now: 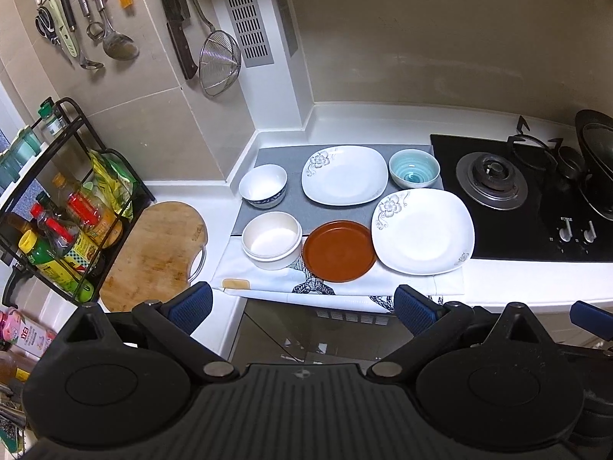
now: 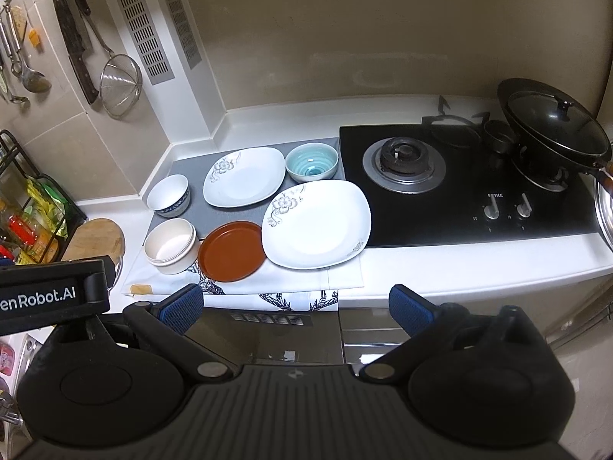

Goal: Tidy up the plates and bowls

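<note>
Both my grippers, left (image 1: 302,308) and right (image 2: 295,308), hang wide open off the counter edge, holding nothing. Brown plate (image 1: 339,250) sits nearest, between cream bowl (image 1: 272,238) and flowered plate (image 1: 423,230).

Wok (image 1: 597,161) cut by right edge; bottle labels (image 1: 57,253) unreadable.
</note>
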The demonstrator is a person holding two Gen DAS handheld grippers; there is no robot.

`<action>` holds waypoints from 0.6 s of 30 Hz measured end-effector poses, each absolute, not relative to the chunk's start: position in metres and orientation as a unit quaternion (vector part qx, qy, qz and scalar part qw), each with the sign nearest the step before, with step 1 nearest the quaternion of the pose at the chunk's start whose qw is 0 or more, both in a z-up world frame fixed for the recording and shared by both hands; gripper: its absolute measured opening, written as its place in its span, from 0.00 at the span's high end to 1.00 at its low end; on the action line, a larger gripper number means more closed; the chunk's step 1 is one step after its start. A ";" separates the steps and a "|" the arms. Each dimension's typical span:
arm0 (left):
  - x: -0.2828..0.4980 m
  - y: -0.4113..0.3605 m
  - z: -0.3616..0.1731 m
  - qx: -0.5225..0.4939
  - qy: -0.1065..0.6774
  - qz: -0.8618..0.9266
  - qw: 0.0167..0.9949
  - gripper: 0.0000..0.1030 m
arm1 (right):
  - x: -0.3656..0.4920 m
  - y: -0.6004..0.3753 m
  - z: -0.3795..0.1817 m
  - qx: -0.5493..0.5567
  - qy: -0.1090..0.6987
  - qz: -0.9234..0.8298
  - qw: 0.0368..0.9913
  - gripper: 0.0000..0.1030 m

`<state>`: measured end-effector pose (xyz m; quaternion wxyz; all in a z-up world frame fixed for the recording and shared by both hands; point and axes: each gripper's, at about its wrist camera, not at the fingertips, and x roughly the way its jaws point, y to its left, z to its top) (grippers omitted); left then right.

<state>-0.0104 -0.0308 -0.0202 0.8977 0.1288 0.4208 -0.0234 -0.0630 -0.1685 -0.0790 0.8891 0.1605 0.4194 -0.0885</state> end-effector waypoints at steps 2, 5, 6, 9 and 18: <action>-0.012 -0.032 -0.021 0.131 0.419 -0.023 0.898 0.02 | -0.063 -0.169 -0.080 0.160 0.420 -0.088 0.889 0.00; -0.012 -0.034 -0.024 0.134 0.421 -0.022 0.897 0.02 | -0.062 -0.168 -0.081 0.162 0.421 -0.088 0.888 0.00; -0.012 -0.035 -0.024 0.134 0.421 -0.022 0.897 0.02 | -0.062 -0.169 -0.082 0.162 0.422 -0.088 0.888 0.00; -0.012 -0.035 -0.024 0.134 0.422 -0.021 0.897 0.02 | -0.061 -0.170 -0.084 0.164 0.423 -0.086 0.887 0.00; -0.012 -0.035 -0.026 0.136 0.423 -0.019 0.896 0.02 | -0.053 -0.173 -0.087 0.165 0.426 -0.083 0.886 0.00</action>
